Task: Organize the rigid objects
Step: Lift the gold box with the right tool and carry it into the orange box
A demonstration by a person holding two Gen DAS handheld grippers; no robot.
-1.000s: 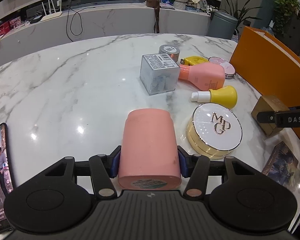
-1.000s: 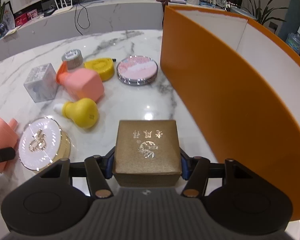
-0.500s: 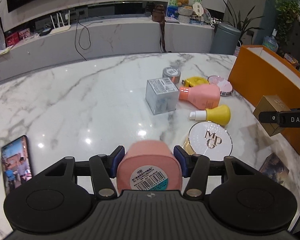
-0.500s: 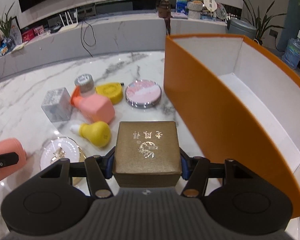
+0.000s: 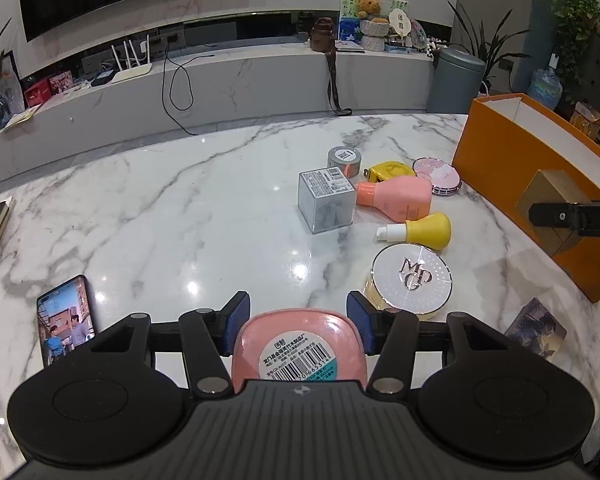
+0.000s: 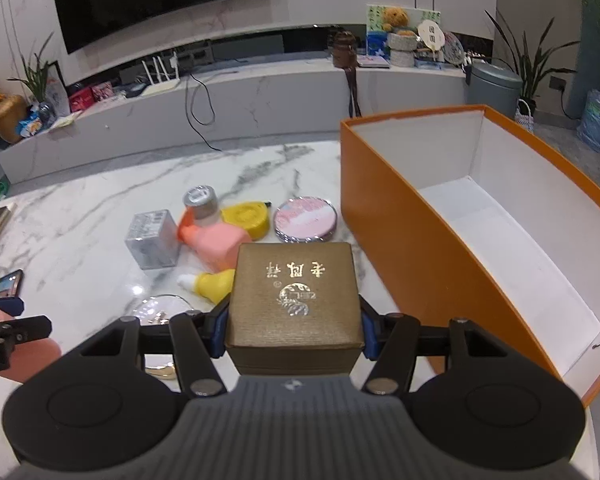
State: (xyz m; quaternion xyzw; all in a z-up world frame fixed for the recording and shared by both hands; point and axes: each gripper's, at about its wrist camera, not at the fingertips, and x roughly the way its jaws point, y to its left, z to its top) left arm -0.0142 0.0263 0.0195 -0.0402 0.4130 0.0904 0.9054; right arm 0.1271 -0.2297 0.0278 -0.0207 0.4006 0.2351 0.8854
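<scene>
Both tongs are loaded and up off the bench (image 5: 180, 208). The left tongs (image 5: 298, 322) are clamped on a pink container (image 5: 300, 350), the blue pads pressing its two sides, its barcoded end facing the camera, so it is held lengthwise along the fingers, probably because that was the easiest way to pinch it. The right tongs (image 6: 292, 330) are clamped on a brown gift box (image 6: 294, 292) with gold lettering, gripped square across its flat sides and lid up, a sensible hold for setting it down level. Just to its right stands the orange box (image 6: 404, 240), open-topped and white inside with nothing visible in it: surely the destination. The brown box hangs beside the near wall, not yet over the rim. On the marble wait the rest, clustered together: a grey cube box (image 5: 326, 200), a pink bottle (image 5: 396, 198) on its side, a yellow bottle (image 5: 426, 229), a gold-rimmed compact (image 5: 412, 278), a pink compact (image 5: 438, 174). A phone (image 5: 66, 318) lies well apart, at the left.
</scene>
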